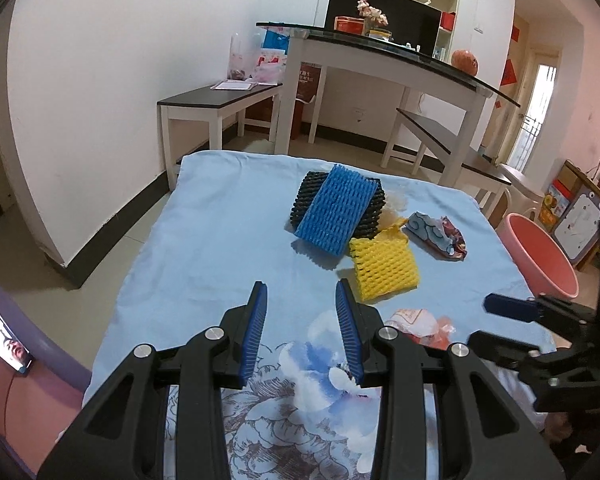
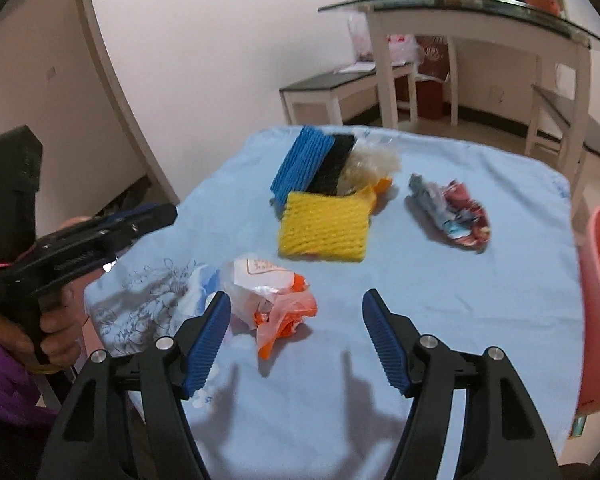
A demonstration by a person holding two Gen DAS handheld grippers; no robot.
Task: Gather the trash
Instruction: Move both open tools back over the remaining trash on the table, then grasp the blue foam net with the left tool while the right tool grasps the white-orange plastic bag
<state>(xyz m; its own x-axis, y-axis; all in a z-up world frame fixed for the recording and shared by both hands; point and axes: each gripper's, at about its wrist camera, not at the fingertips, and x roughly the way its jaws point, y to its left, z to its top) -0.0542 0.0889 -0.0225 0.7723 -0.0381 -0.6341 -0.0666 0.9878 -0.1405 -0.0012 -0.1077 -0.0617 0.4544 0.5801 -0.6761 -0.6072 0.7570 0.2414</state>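
Trash lies on a table under a light blue cloth. A blue foam net leans on a black foam net, with a yellow foam net in front and a crumpled printed wrapper to the right. My left gripper is open above the cloth's flower print, holding nothing. My right gripper is open, with nothing pressed by its pads. A crumpled orange-and-white plastic bag lies just ahead of its left finger. The yellow net and the wrapper lie farther off.
A pink bin stands beside the table's right edge. Clear crinkled plastic sits behind the yellow net. A white dining table and benches stand beyond. A phone lies on a purple chair at the left.
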